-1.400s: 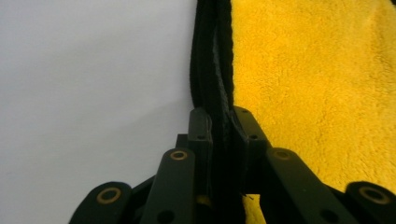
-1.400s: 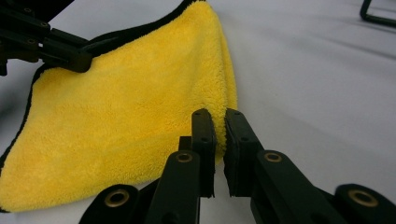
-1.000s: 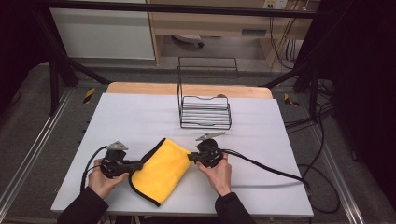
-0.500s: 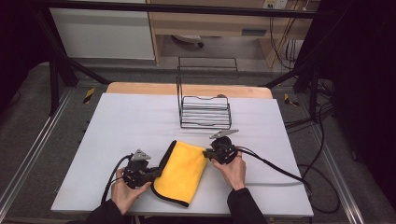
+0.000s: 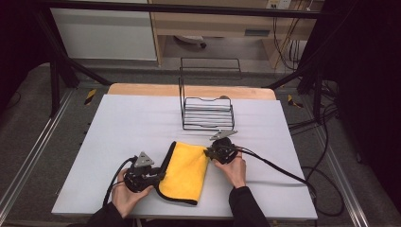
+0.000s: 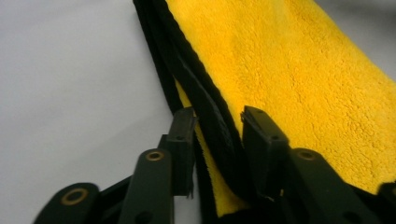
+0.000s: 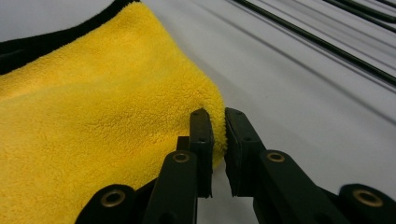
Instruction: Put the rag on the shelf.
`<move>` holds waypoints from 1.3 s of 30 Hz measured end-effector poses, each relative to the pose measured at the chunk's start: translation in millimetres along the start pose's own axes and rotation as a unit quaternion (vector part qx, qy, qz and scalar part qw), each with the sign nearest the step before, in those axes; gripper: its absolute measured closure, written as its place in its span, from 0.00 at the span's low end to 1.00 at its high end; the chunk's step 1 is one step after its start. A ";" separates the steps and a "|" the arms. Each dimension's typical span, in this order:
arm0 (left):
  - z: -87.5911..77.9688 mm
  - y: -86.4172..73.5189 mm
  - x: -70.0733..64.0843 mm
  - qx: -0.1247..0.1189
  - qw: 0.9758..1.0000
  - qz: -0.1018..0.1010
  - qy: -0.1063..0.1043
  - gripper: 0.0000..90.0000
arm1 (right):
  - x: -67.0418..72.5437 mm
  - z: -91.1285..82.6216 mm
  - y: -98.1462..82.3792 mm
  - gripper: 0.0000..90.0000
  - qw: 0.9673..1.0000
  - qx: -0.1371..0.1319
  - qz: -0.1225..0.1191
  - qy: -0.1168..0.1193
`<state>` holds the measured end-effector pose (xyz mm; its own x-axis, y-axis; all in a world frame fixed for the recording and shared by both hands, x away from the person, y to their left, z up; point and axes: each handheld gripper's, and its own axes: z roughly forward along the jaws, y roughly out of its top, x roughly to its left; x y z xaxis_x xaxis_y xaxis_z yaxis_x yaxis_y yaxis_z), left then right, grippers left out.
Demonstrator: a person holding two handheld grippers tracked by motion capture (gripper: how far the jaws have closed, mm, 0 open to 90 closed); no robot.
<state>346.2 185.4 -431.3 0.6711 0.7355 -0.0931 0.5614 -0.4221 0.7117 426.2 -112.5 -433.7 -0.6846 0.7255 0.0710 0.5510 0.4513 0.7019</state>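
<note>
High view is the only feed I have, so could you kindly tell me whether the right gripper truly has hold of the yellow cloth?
Observer: Yes. In the right gripper view, the right gripper has its jaws shut on a yellow corner of the cloth.
Operator: Thank you. Does the left gripper grip it too?
Observer: No. Its jaws have just been opening and stand apart, with the cloth's black hem between them.
Operator: Is that edge a single layer?
Observer: No. The left gripper view shows two hemmed layers stacked there.
</note>
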 end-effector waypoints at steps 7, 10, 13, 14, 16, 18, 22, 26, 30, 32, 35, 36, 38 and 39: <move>-5.5 19.5 24.1 -0.034 0.999 -0.014 -0.012 0.45 | -1.0 -4.9 -1.7 0.76 1.000 -0.018 0.007 -0.015; 0.7 28.9 31.8 -0.036 0.999 -0.016 -0.023 0.36 | -4.3 -21.1 -3.7 0.60 0.999 -0.048 0.020 -0.011; 11.1 38.8 37.0 -0.027 0.999 -0.012 -0.018 0.26 | -7.3 -38.1 -8.9 0.43 0.997 -0.073 0.033 -0.010; 15.2 41.6 38.7 -0.027 0.999 -0.014 -0.013 0.23 | -8.0 -42.7 -11.4 0.39 0.996 -0.079 0.040 -0.008; 22.8 47.2 42.4 -0.024 1.000 -0.011 -0.008 0.22 | -9.8 -50.6 -17.9 0.33 0.995 -0.086 0.045 -0.005; 30.3 52.5 44.8 -0.023 1.000 -0.016 -0.006 0.21 | -10.6 -55.9 -25.4 0.27 0.995 -0.087 0.050 -0.005; 45.4 59.9 48.3 -0.014 1.000 -0.019 -0.005 0.21 | -12.8 -62.0 -40.3 0.21 0.994 -0.090 0.062 0.000; 60.4 64.9 51.0 0.002 1.000 -0.026 -0.003 0.32 | -15.7 -63.6 -49.6 0.19 0.994 -0.083 0.076 -0.001; 72.3 63.8 53.0 0.008 0.999 -0.036 -0.001 0.48 | -15.8 -62.8 -51.1 0.19 0.993 -0.085 0.080 0.000; 76.0 62.1 54.3 0.012 0.999 -0.037 -0.012 0.52 | -15.3 -61.2 -51.0 0.20 0.993 -0.087 0.083 0.003; 76.6 62.5 53.8 0.009 0.999 -0.036 -0.020 0.59 | -15.0 -58.2 -50.3 0.20 0.992 -0.088 0.091 0.006; 77.6 62.2 53.0 0.010 0.999 -0.034 -0.022 0.61 | -14.8 -57.3 -49.9 0.21 0.992 -0.088 0.094 0.009; 79.4 61.8 52.0 0.011 0.999 -0.031 -0.026 0.66 | -13.8 -54.7 -48.4 0.22 0.992 -0.089 0.094 0.011; 79.7 62.0 51.6 0.011 0.999 -0.030 -0.027 0.66 | -12.6 -53.4 -47.2 0.22 0.992 -0.087 0.094 0.011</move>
<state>454.2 154.9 -447.4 0.6605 0.7305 -0.1736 0.6119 -0.3897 0.6883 383.3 -170.7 -429.9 -0.5886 0.7758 0.2271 0.5808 0.2104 0.7864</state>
